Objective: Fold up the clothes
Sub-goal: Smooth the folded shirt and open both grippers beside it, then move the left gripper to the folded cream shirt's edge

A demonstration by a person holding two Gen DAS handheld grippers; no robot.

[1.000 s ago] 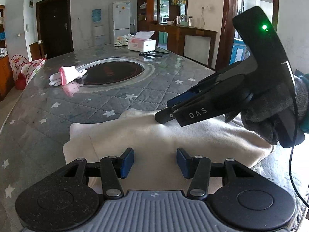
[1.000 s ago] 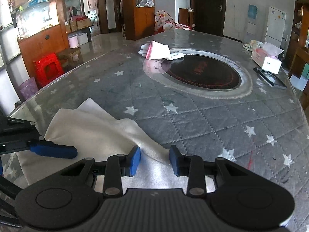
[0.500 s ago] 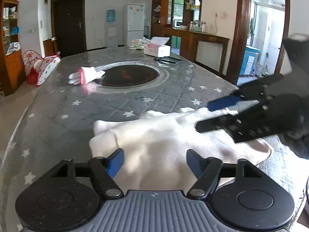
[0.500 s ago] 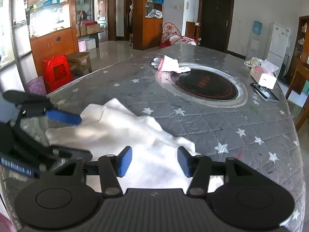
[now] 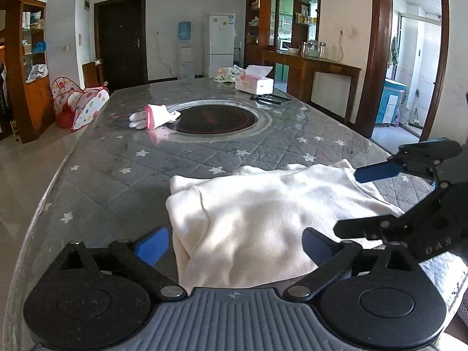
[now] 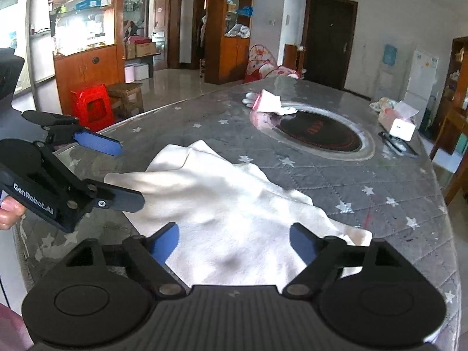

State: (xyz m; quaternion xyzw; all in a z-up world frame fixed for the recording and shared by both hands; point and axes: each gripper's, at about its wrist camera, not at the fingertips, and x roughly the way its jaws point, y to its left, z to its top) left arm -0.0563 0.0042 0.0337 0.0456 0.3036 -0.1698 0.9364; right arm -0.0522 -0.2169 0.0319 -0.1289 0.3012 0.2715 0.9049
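Observation:
A cream garment (image 5: pixel 263 210) lies folded in a loose bundle at the near end of the table, and it also fills the middle of the right wrist view as the cream garment (image 6: pixel 228 201). My left gripper (image 5: pixel 235 245) hangs just above its near edge. Its jaws are opening wide, the cloth lies below the gap, and the pads do not press on it. My right gripper (image 6: pixel 234 242) is likewise opening over the garment's near side and holds nothing. Each gripper shows in the other's view: the right gripper (image 5: pixel 365 201) at the garment's right end, the left gripper (image 6: pixel 117 172) at its left end.
The table (image 5: pixel 122 193) wears a grey quilted cover with white stars and has a round dark hotplate (image 5: pixel 216 118) set in its middle. White and pink gloves (image 5: pixel 153 115) lie beside the plate. A tissue box (image 5: pixel 254 83) and a black tray (image 5: pixel 269 99) sit farther back. A red stool (image 6: pixel 92 108) stands on the floor.
Both grippers' jaws have spread wide and drawn back from the garment. The right gripper has swung away to the right in the left wrist view. The garment lies released on the table.

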